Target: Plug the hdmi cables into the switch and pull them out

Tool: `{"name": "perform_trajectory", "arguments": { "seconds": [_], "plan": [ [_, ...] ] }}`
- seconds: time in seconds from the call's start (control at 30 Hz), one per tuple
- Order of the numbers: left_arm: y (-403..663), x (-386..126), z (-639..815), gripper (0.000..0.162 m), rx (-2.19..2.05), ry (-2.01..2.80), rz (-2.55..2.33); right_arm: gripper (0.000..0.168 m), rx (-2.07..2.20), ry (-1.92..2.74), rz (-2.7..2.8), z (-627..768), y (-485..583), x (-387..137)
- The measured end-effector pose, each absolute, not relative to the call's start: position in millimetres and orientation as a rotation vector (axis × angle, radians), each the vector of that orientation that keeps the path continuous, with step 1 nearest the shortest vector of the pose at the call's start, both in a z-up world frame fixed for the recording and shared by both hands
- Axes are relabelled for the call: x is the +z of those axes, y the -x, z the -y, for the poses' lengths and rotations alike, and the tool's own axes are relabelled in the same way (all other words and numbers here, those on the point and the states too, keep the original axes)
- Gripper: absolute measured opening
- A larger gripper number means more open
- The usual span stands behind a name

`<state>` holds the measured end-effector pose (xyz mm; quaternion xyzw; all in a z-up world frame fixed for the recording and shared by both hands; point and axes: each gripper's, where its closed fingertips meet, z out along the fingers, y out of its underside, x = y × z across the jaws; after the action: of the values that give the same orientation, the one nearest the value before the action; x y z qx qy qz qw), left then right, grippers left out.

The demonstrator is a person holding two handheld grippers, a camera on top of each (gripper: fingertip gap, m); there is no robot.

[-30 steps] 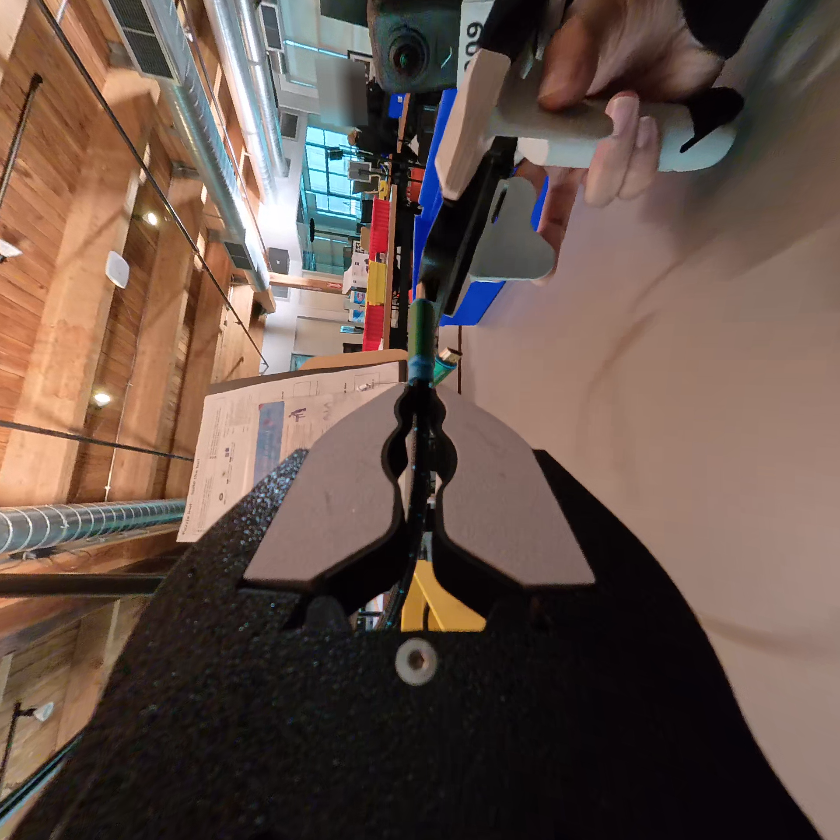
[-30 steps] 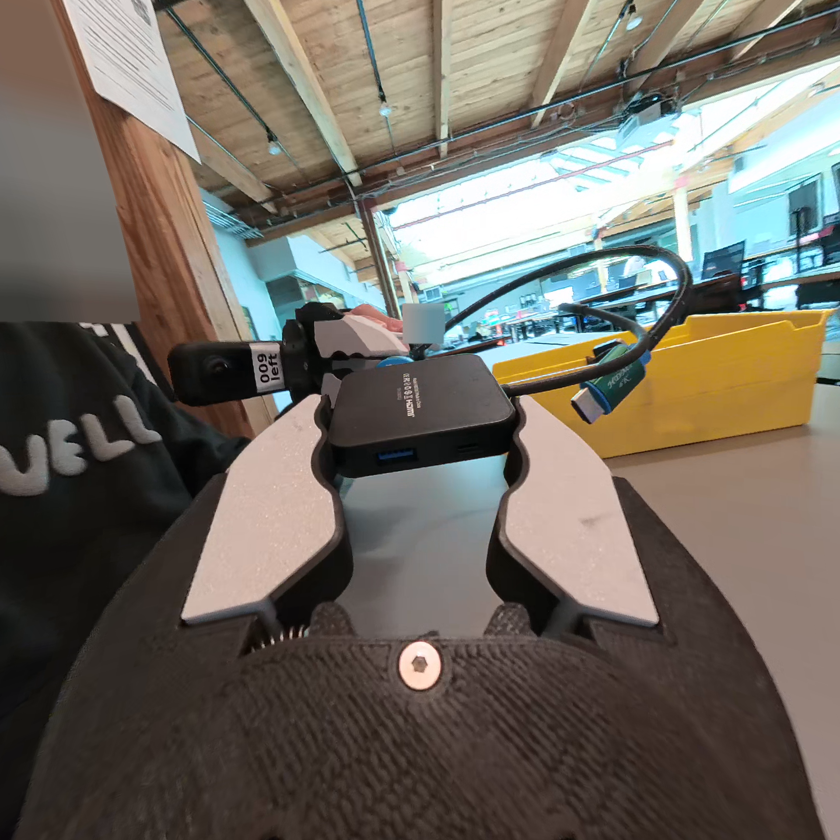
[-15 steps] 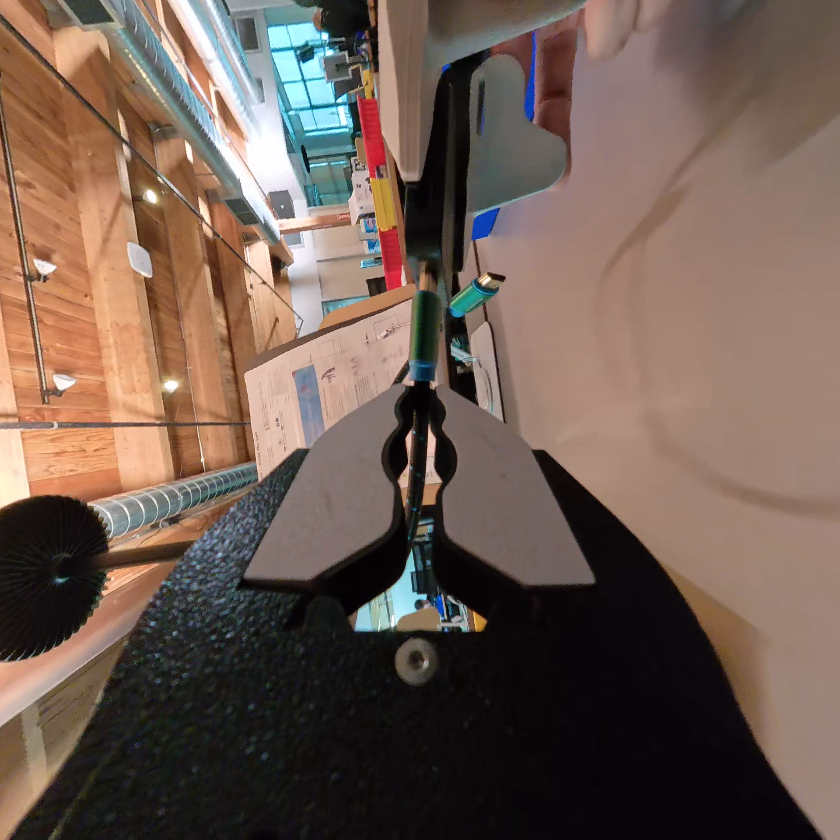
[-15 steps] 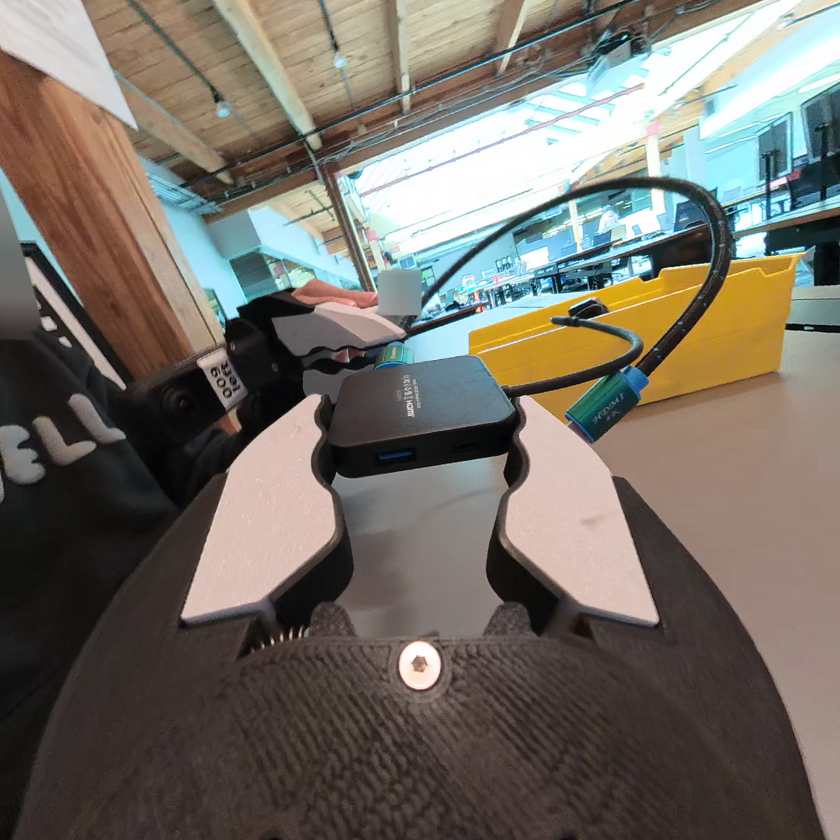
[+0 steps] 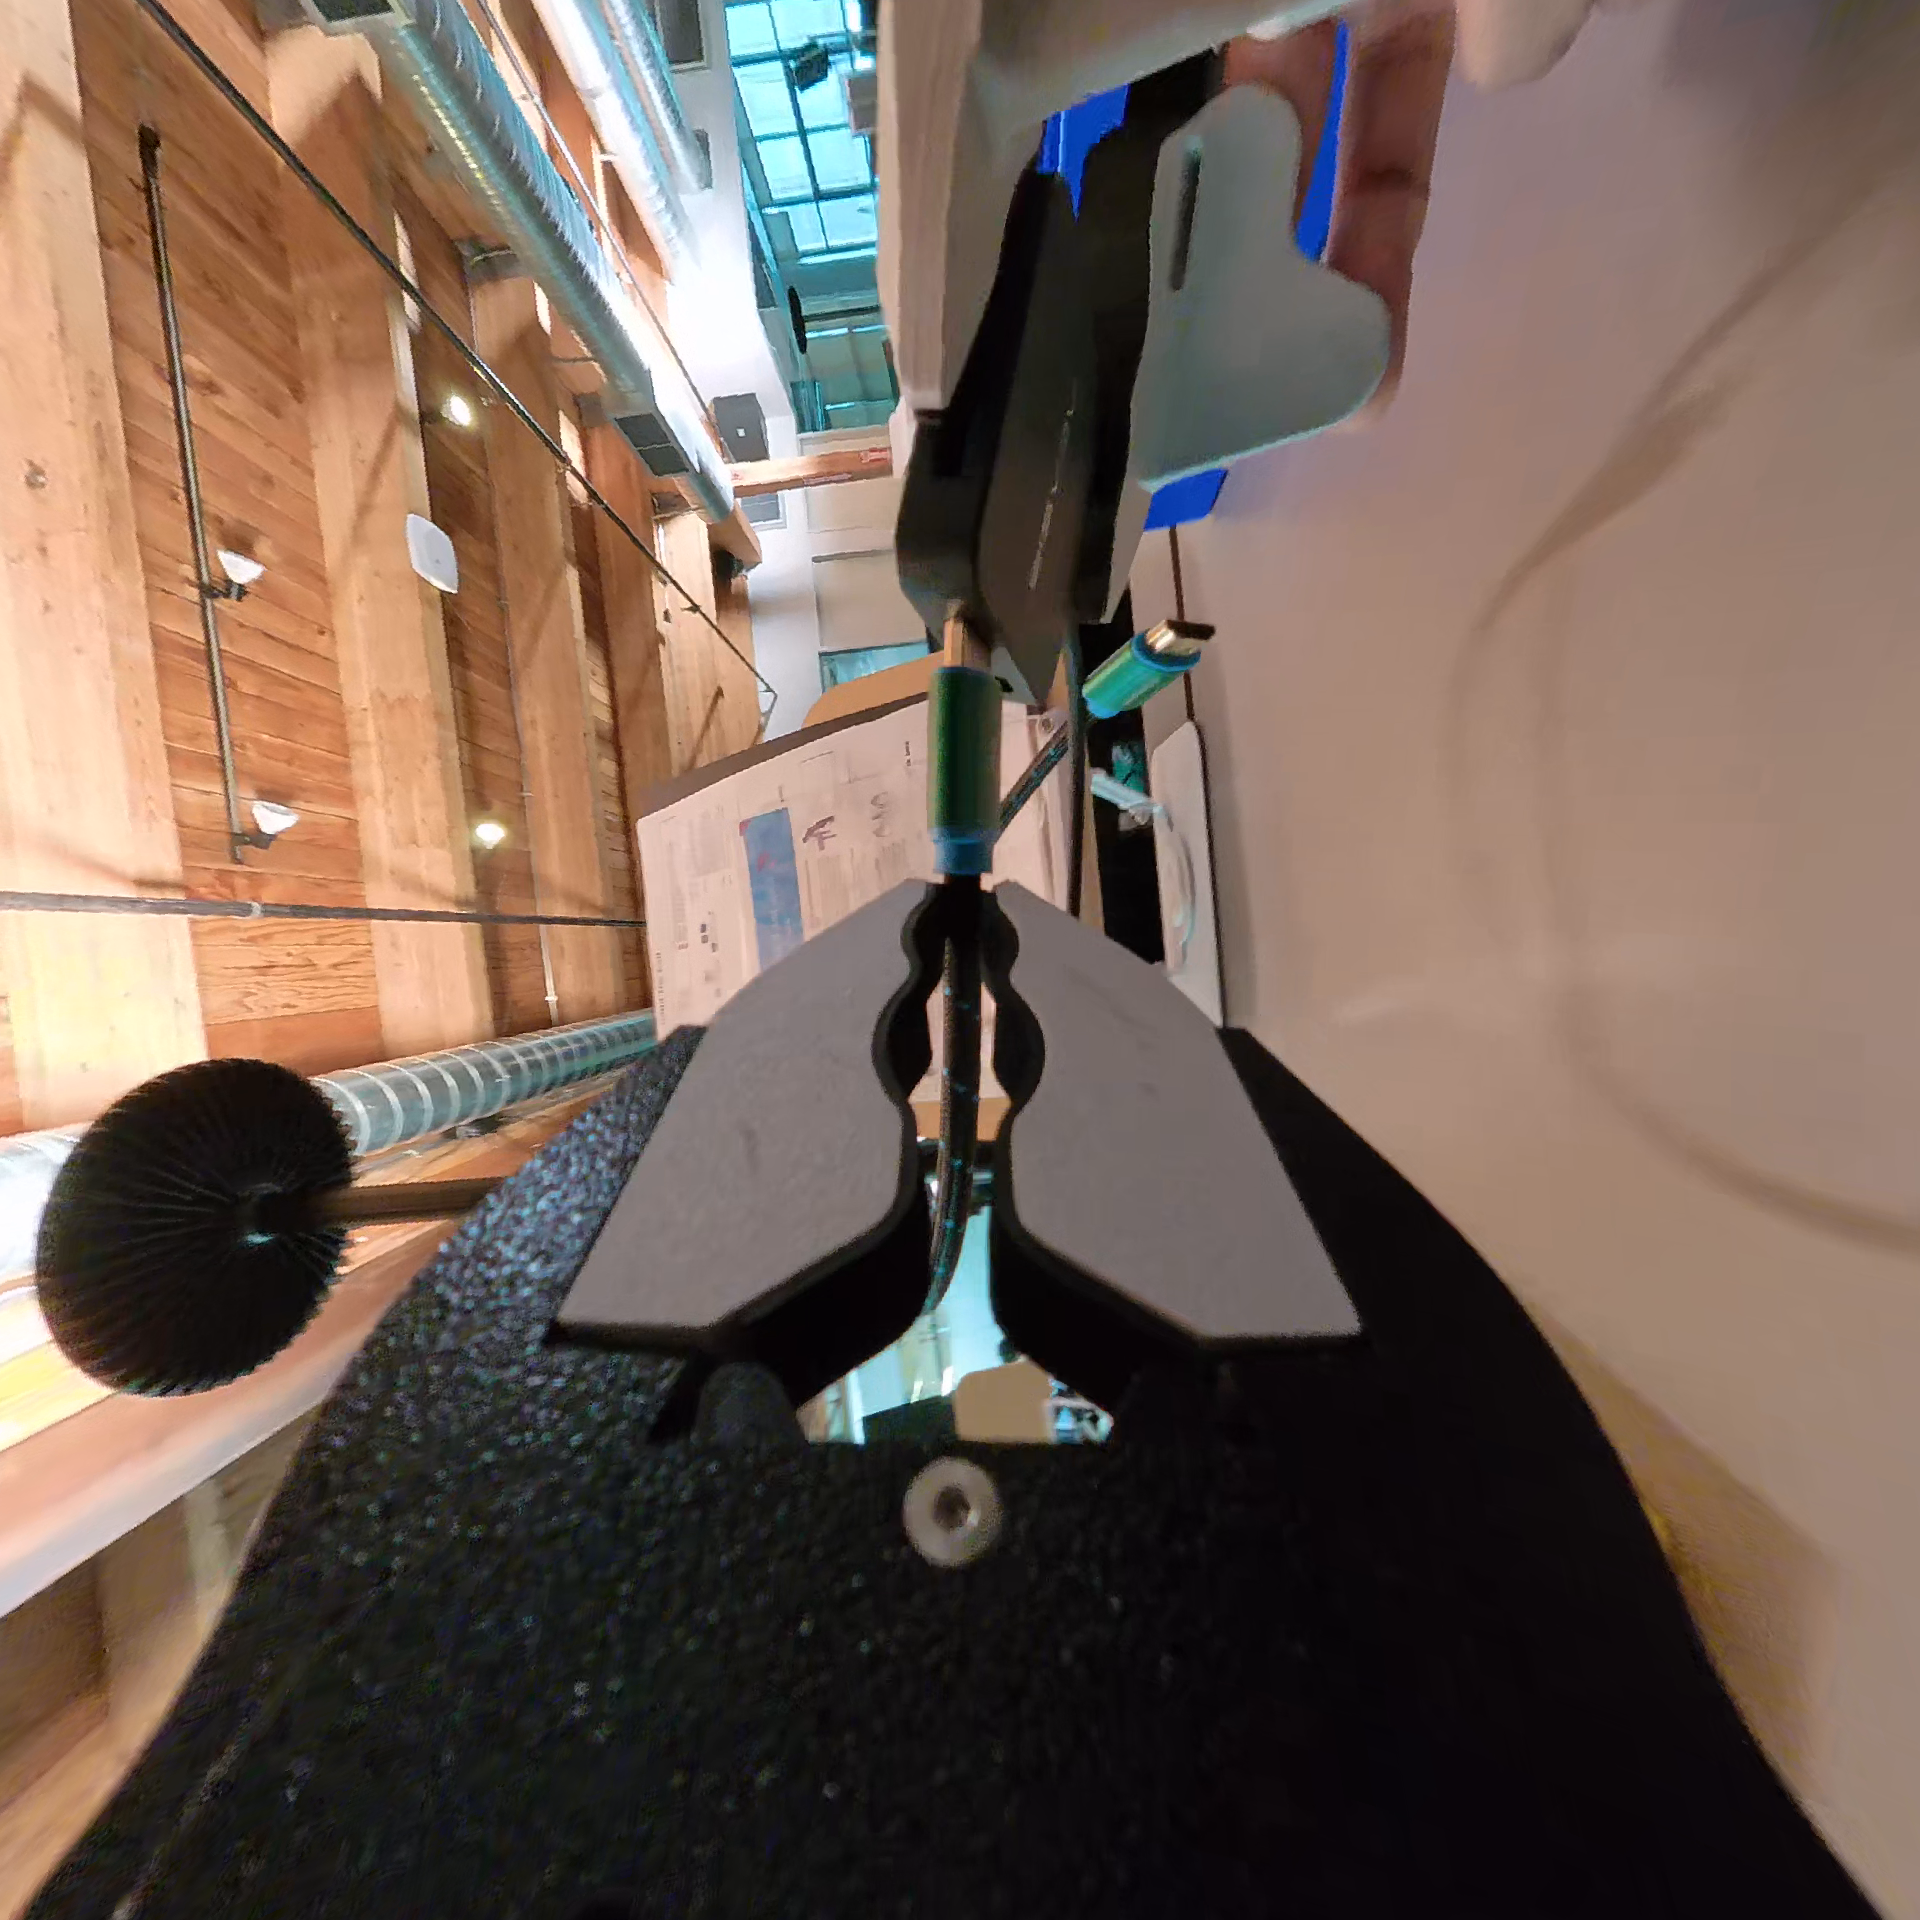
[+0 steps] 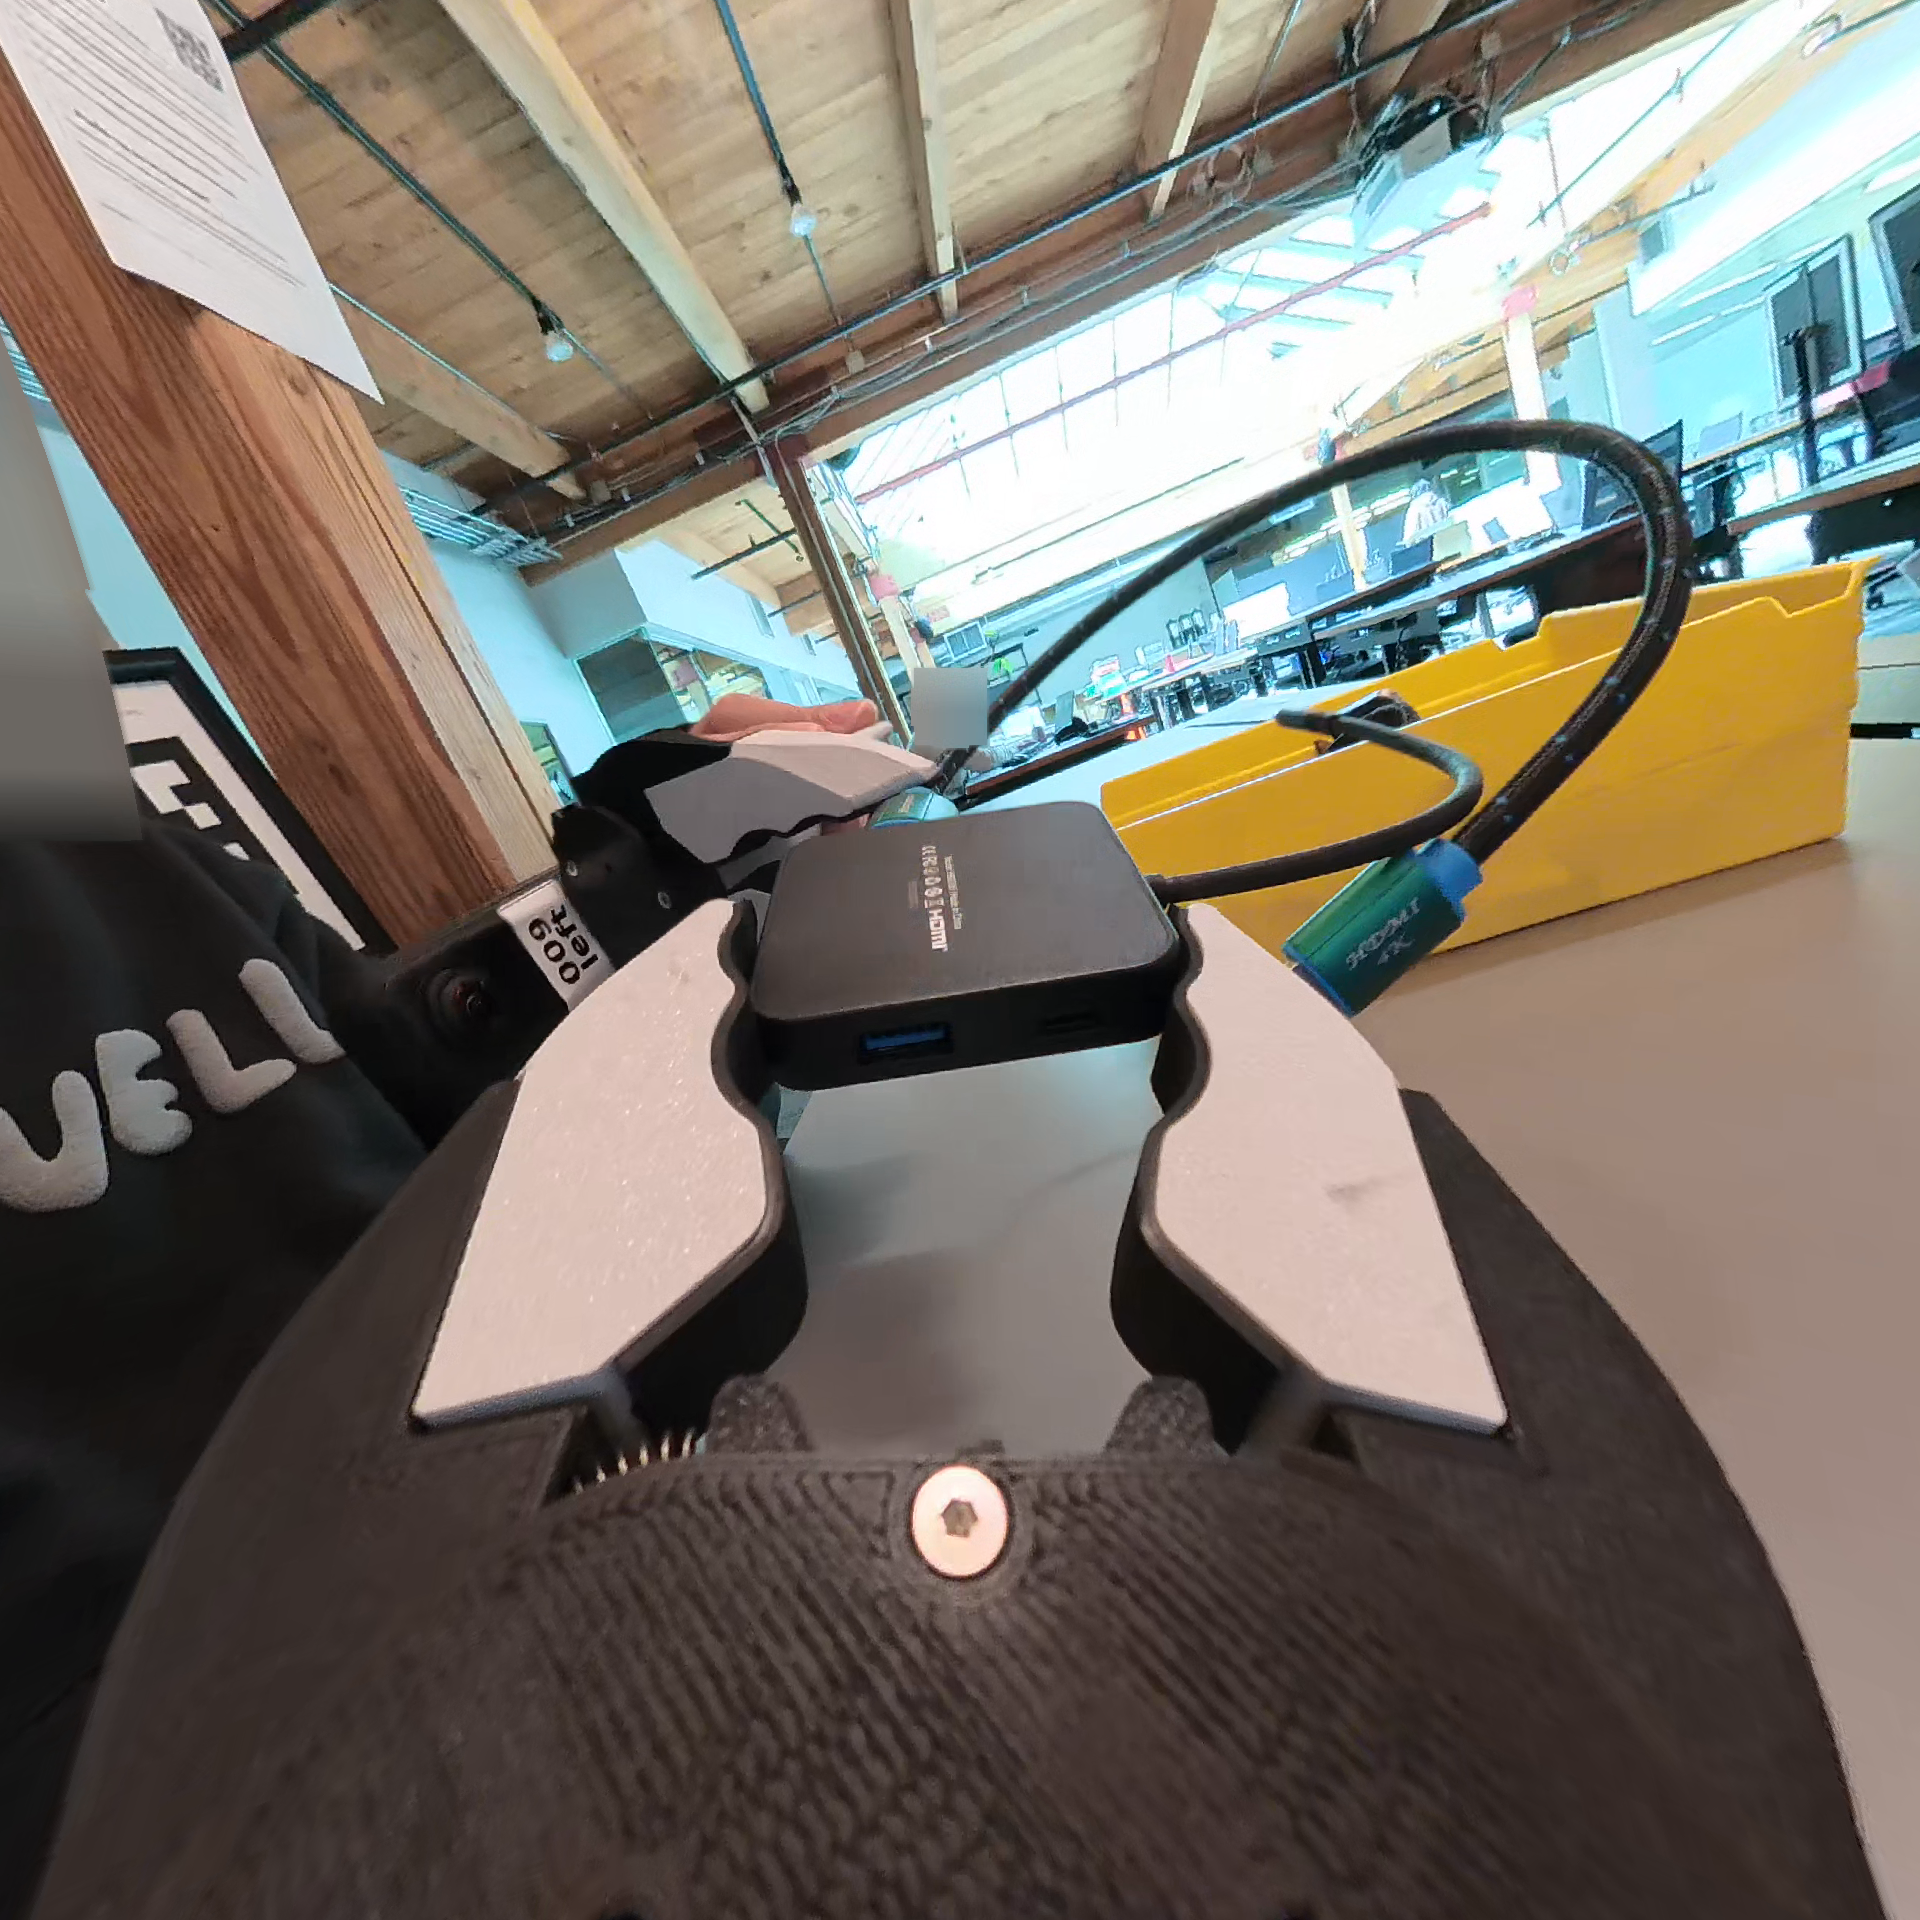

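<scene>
Switch (image 6: 961, 930): a flat black box, held by its two side edges between the fingers of the right gripper (image 6: 961, 997), jaws set about the box's width apart; raised just above the grey table (image 6: 1610, 1195).

First cable (image 5: 956, 1049): braided black cord clamped in the nearly closed left gripper (image 5: 958, 914), just behind its green plug (image 5: 961, 774). The plug's metal tip is seen touching the switch's edge (image 5: 1013, 499); how far it is seated cannot be told, and insertion is judged under way or just finishing.

Second plug (image 6: 1377, 940): green with a blue collar, hanging loose beside the switch on an arched cord (image 6: 1558, 499), not inserted.

Yellow bin (image 6: 1558, 748): behind the switch, not involved.

Progress: one plug at the port; judged left to do are the second insertion and both withdrawals.
</scene>
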<state>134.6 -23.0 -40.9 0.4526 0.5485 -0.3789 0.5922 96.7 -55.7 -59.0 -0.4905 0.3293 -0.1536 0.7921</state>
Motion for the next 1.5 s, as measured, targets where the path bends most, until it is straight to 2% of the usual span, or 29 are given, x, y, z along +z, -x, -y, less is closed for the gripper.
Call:
{"name": "perform_trajectory", "arguments": {
  "seconds": [0.47, 1.07, 1.5],
  "plan": [
    [-146, -44, 25, 0.006, -0.692, -1.025, -1.224, 0.074, -0.348, 1.088, -0.766, 55, -104, -67],
    [-151, -48, 26, 0.005, -0.684, -0.995, -1.267, 0.074, -0.394, 1.058, -0.812, 63, -111, -67],
    [-143, -42, 25, 0.006, -0.723, -0.978, -1.247, 0.075, -0.252, 0.982, -0.802, 62, -108, -64]
  ]
}}
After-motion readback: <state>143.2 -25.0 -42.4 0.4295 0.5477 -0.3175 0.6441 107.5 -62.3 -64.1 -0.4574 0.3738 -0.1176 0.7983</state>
